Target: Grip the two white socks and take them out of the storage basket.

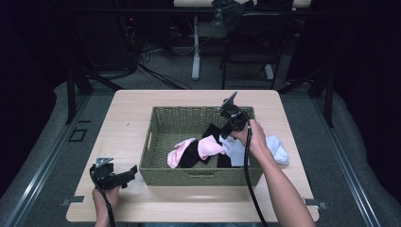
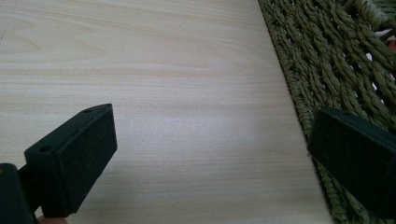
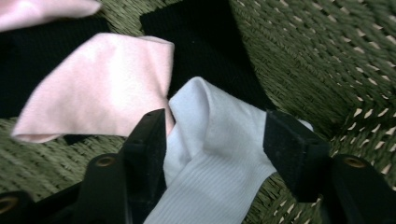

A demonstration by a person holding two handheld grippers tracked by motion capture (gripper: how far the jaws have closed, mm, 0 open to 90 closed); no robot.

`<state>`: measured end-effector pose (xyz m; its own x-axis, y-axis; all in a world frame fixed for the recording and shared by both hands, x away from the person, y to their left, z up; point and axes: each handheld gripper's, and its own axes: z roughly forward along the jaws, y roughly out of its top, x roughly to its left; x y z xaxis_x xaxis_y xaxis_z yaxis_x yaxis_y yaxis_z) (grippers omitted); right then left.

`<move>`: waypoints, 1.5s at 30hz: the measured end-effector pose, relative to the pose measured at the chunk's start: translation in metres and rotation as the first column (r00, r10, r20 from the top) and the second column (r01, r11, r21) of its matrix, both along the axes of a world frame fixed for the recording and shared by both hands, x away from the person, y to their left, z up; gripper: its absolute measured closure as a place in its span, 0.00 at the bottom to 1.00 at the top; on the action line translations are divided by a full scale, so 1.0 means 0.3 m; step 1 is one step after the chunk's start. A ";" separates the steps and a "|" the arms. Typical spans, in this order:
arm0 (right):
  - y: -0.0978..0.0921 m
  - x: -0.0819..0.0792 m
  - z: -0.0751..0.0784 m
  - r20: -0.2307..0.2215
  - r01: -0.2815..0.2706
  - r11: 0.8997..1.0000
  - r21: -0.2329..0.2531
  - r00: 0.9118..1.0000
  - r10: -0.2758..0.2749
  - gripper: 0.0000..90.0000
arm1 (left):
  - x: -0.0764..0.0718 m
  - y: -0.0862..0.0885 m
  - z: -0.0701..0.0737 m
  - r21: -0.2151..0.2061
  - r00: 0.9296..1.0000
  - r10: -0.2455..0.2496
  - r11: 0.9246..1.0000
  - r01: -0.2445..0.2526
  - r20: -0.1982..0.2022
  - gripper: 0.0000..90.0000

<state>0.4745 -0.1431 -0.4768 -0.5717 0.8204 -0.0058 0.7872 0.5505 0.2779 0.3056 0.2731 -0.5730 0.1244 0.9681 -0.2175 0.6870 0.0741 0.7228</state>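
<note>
Pale wooden table (image 1: 127,118), green wicker basket (image 1: 163,124) in the middle. White sock (image 3: 212,154) draped over the basket's right rim, right gripper (image 3: 215,140) jaws spread astride it, unclenched. Left gripper (image 2: 210,149) wide open over bare tabletop beside the basket's wall.

One woven green basket (image 1: 161,127) sits on one light wooden table (image 1: 123,123). Socks lie in a heap in it: two pink ones, the left (image 1: 177,152) and the right (image 1: 209,146); at least two black pieces, one (image 1: 191,155) between the pinks and one (image 1: 211,130) behind them, though how many black socks that makes I cannot tell; and two white, one (image 1: 235,149) inside and one (image 1: 278,147) hanging over the right rim. Two grippers are about, left (image 1: 134,169) and right (image 3: 215,135).
</note>
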 end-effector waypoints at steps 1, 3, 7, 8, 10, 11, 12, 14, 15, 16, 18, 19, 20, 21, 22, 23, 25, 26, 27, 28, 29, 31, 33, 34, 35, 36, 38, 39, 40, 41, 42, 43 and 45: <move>0.001 0.004 -0.009 -0.001 -0.002 1.000 -0.006 1.000 0.002 0.46 | 0.000 0.000 0.000 0.000 1.000 0.000 1.000 0.000 0.000 0.02; 0.003 0.009 -0.022 -0.011 0.002 1.000 -0.012 1.000 -0.002 0.49 | -0.001 0.000 0.001 0.001 1.000 -0.001 1.000 0.001 0.001 0.02; 0.004 0.019 -0.051 -0.018 0.010 1.000 -0.027 1.000 -0.011 0.55 | 0.000 0.000 0.000 -0.001 1.000 -0.002 1.000 0.002 -0.001 0.02; 0.004 0.022 -0.055 -0.023 0.011 0.999 -0.033 1.000 -0.012 0.57 | 0.000 0.000 0.000 0.000 1.000 -0.002 1.000 0.002 0.001 0.02; 0.005 0.024 -0.072 -0.011 0.031 0.999 -0.024 0.999 -0.031 0.60 | 0.001 0.000 0.000 -0.001 1.000 -0.001 1.000 0.001 0.000 0.02; 0.004 0.026 -0.075 -0.010 0.030 0.999 -0.030 0.999 -0.031 0.62 | 0.000 0.000 0.000 -0.001 1.000 -0.002 1.000 0.002 -0.001 0.02; 0.002 0.029 -0.074 -0.022 0.022 0.999 -0.045 1.000 -0.023 0.66 | 0.000 0.000 0.000 -0.001 1.000 -0.001 1.000 0.001 -0.001 0.02; 0.003 0.031 -0.079 -0.024 0.025 0.998 -0.051 0.999 -0.026 0.76 | 0.000 0.000 0.000 0.000 1.000 -0.002 1.000 0.002 0.000 0.02; 0.003 0.031 -0.080 -0.027 0.024 0.998 -0.054 0.999 -0.026 0.81 | 0.000 0.000 0.000 -0.001 1.000 -0.002 1.000 0.002 -0.001 0.02; 0.003 0.030 -0.080 -0.026 0.024 0.998 -0.053 0.999 -0.026 0.86 | 0.001 0.000 -0.001 -0.002 1.000 -0.003 1.000 0.003 0.000 0.02; 0.006 0.026 -0.081 -0.016 0.037 0.998 -0.044 0.999 -0.038 0.94 | 0.001 -0.001 -0.001 -0.002 1.000 -0.004 1.000 0.004 0.000 0.02; 0.005 0.025 -0.074 -0.023 0.028 0.998 -0.057 0.999 -0.030 0.96 | 0.001 0.000 -0.001 0.000 1.000 -0.006 1.000 0.006 -0.001 0.02; 0.005 0.025 -0.074 -0.023 0.028 0.998 -0.057 0.999 -0.030 0.96 | 0.001 0.000 -0.001 0.000 1.000 -0.006 1.000 0.006 -0.001 0.02; 0.004 0.024 -0.069 -0.025 0.023 0.998 -0.061 0.999 -0.025 0.97 | 0.001 0.000 0.000 0.001 1.000 -0.007 1.000 0.007 -0.001 0.02; 0.000 0.016 -0.054 -0.016 0.025 0.998 -0.060 1.000 -0.026 0.98 | 0.001 0.000 -0.001 -0.001 1.000 -0.004 1.000 0.004 0.001 0.02; -0.004 0.011 -0.046 -0.009 0.026 0.999 -0.047 1.000 -0.026 0.98 | 0.001 0.000 -0.001 -0.002 1.000 -0.005 1.000 0.005 0.000 0.02; -0.009 -0.001 -0.024 0.006 0.027 0.999 -0.036 1.000 -0.027 0.98 | 0.001 -0.002 -0.001 -0.001 1.000 -0.006 1.000 0.006 -0.003 0.02; -0.013 -0.007 -0.013 0.016 0.023 0.999 -0.032 1.000 -0.023 0.98 | 0.001 -0.003 -0.001 -0.001 1.000 -0.007 1.000 0.007 -0.001 0.02; -0.014 -0.013 0.000 0.025 0.026 0.999 -0.025 0.999 -0.025 0.98 | 0.001 -0.003 0.000 0.000 1.000 -0.007 1.000 0.007 -0.001 0.02; -0.015 -0.021 0.011 0.041 0.029 0.999 -0.022 0.999 -0.028 0.98 | 0.001 -0.003 0.000 0.000 1.000 -0.008 1.000 0.008 -0.002 0.02; -0.019 -0.026 0.028 0.040 0.021 0.999 -0.027 0.999 -0.020 0.98 | 0.001 -0.003 0.000 -0.001 1.000 -0.007 1.000 0.007 -0.004 0.02; -0.025 -0.037 0.059 0.054 0.013 1.000 -0.010 0.998 -0.013 0.98 | 0.001 -0.003 -0.001 -0.001 1.000 -0.006 1.000 0.006 -0.004 0.02; -0.028 -0.049 0.090 0.071 0.008 1.000 0.005 0.997 -0.009 0.98 | 0.002 -0.004 -0.001 0.000 1.000 -0.009 1.000 0.009 -0.005 0.02; -0.029 -0.054 0.104 0.073 0.006 1.000 0.007 0.997 -0.006 0.98 | 0.001 -0.004 -0.001 0.000 1.000 -0.010 1.000 0.010 -0.004 0.02; -0.028 -0.061 0.113 0.090 0.009 1.000 0.009 0.996 -0.009 0.98 | 0.001 -0.004 -0.001 0.001 1.000 -0.011 1.000 0.011 -0.003 0.02; -0.029 -0.064 0.126 0.093 -0.002 1.000 -0.003 0.996 0.002 0.98 | 0.001 -0.004 -0.001 0.000 1.000 -0.010 1.000 0.010 -0.003 0.02; -0.031 -0.071 0.143 0.104 0.001 1.000 0.006 0.995 -0.002 0.98 | 0.001 -0.003 -0.001 0.000 1.000 -0.008 1.000 0.008 -0.003 0.02; -0.035 -0.073 0.157 0.110 -0.006 1.000 0.006 0.994 0.005 0.98 | 0.001 -0.004 -0.001 -0.001 1.000 -0.007 1.000 0.007 -0.003 0.02; -0.036 -0.076 0.168 0.115 -0.008 1.000 0.001 0.993 0.008 0.98 | 0.001 -0.004 -0.001 0.000 1.000 -0.007 1.000 0.007 -0.003 0.02; -0.038 -0.077 0.178 0.117 -0.012 1.000 0.000 0.993 0.012 0.98 | 0.001 -0.004 -0.001 0.000 1.000 -0.009 1.000 0.009 -0.003 0.02; -0.040 -0.078 0.192 0.112 -0.020 1.000 0.000 0.993 0.020 0.98 | 0.001 -0.004 0.000 0.000 1.000 -0.009 1.000 0.009 -0.004 0.02; -0.039 -0.084 0.198 0.129 -0.009 1.000 0.014 0.992 0.008 0.98 | 0.001 -0.004 0.000 0.001 1.000 -0.010 1.000 0.010 -0.004 0.02; -0.040 -0.091 0.219 0.139 -0.013 1.000 0.021 0.990 0.010 0.98 | 0.001 -0.004 0.000 0.001 1.000 -0.010 1.000 0.010 -0.004 0.02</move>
<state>0.4472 -0.1550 -0.4110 -0.5761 0.8145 -0.0681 0.7337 0.5520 0.3962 0.3060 0.2717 -0.5732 0.1336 0.9669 -0.2172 0.6904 0.0664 0.7204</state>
